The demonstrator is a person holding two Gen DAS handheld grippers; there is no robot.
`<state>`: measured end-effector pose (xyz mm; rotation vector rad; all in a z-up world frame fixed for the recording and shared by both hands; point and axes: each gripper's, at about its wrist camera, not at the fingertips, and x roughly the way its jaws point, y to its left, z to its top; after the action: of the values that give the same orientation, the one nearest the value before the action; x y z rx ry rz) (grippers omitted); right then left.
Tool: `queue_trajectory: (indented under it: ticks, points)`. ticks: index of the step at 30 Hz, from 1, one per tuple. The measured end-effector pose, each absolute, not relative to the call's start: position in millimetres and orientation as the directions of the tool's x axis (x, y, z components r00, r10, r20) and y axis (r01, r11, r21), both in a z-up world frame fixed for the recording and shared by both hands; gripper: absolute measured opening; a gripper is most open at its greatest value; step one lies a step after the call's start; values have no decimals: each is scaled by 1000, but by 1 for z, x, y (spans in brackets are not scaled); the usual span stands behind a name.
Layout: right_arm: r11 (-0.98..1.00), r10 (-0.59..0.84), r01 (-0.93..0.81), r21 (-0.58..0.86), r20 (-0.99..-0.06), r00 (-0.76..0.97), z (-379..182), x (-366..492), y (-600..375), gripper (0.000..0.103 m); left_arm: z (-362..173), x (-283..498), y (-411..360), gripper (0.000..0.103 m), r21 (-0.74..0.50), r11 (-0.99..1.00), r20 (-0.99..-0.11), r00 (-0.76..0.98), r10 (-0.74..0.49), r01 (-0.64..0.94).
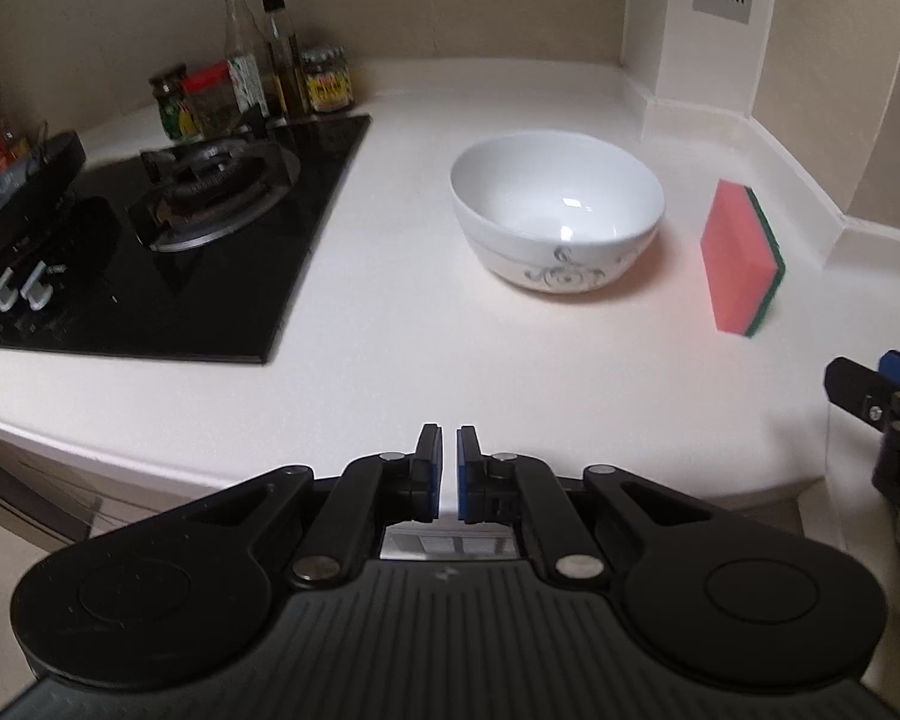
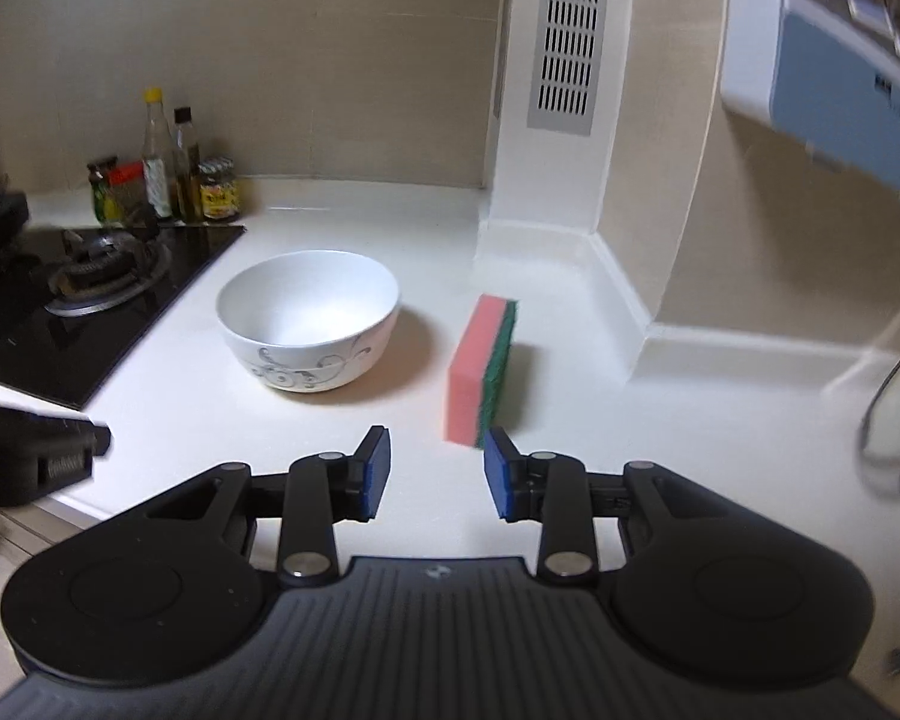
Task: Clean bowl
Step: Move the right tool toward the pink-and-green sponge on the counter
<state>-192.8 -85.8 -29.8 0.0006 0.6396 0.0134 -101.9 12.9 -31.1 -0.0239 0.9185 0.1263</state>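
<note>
While neither tool has touched anything yet, I judge the job barely begun: the glossy white ceramic bowl with a grey scroll pattern point(image 1: 557, 210) sits upright and apparently empty on the smooth pale desk point(image 1: 390, 324), right of the black glass hob point(image 1: 198, 276). Just right of it, apart, the pink foam sponge with a green scouring layer point(image 2: 480, 369) stands on edge. My left gripper point(image 1: 447, 471) has its jaws nearly pressed together on nothing; my right gripper point(image 2: 433, 474) holds its jaws spread, near the sponge.
</note>
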Motion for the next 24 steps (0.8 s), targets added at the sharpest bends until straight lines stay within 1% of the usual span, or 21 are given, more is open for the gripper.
queue_trajectory:
  ticks: [5,8,11,15,24]
  points:
    - [1000,-20,11,-18,-643,766,-41,-186,-86,30,-36,-97,14,2,24,992,-812,577,90,-122]
    - [999,-39,32,-22,-647,761,-42,-182,-86,30,-32,-95,15,2,39,992,-796,597,101,-117]
    - [997,-68,63,-31,-651,756,-45,-176,-86,30,-27,-90,18,2,27,993,-785,613,90,-112]
    - [995,-78,95,-10,-661,746,-47,-165,-89,30,-25,-77,28,2,23,993,-787,610,92,-119]
    - [988,-134,149,-33,-661,739,-50,-125,-85,30,-22,-43,53,2,4,990,-778,622,91,-139]
